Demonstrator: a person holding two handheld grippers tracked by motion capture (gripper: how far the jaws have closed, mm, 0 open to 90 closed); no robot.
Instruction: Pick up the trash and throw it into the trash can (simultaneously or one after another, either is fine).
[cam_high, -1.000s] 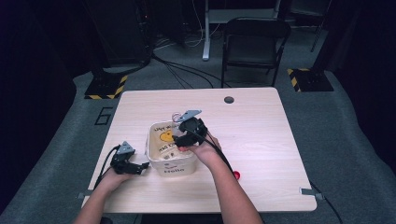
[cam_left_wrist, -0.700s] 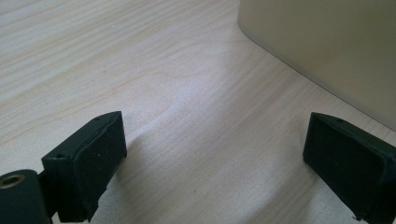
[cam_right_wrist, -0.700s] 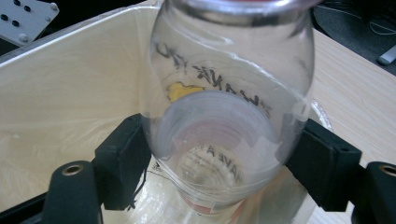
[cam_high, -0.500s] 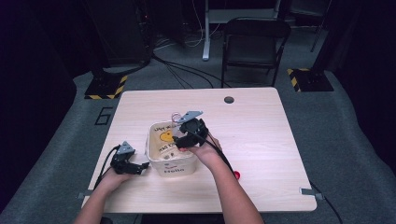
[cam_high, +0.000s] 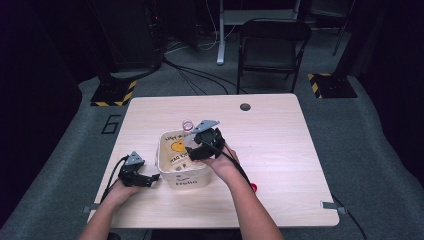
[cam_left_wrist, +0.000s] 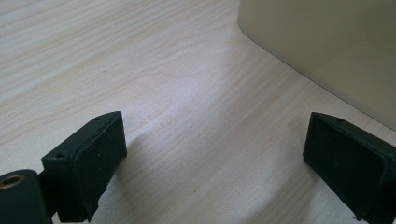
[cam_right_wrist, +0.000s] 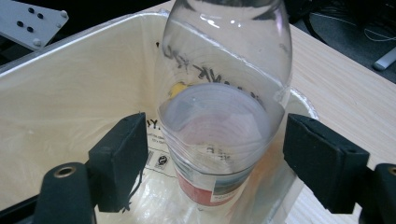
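— Looking down from the high view, the right gripper (cam_high: 192, 150) sits over the cream bin (cam_high: 167, 172), and its jaws have just been opening. In the right gripper view the clear bottle (cam_right_wrist: 223, 116) stands between the two pads (cam_right_wrist: 122, 161), yet there is a gap on each side; neither pad presses on it.

— So the bottle is let go?

— That is the likely reading. It stands upright inside the bin, bottom end down on the plastic liner, with a little water in it and a red label low on its side. Its open neck (cam_high: 188, 124) rises above the bin's far rim in the high view.

— And the other hand?

— The left gripper (cam_high: 150, 178) rests low on the table (cam_high: 280, 145) just beside the bin's left wall. Its jaws stand wide apart with nothing between them, only bare wood and the bin's wall (cam_left_wrist: 327, 51) ahead.

— What does the release mean for the job?

— Dropping the bottle into the bin looks as good as done. What remains, by judgement, is lifting the right gripper straight up without knocking the bottle over. A small red thing (cam_high: 253, 187) lies on the table near the right forearm; it may be the cap, though it is too small to tell.
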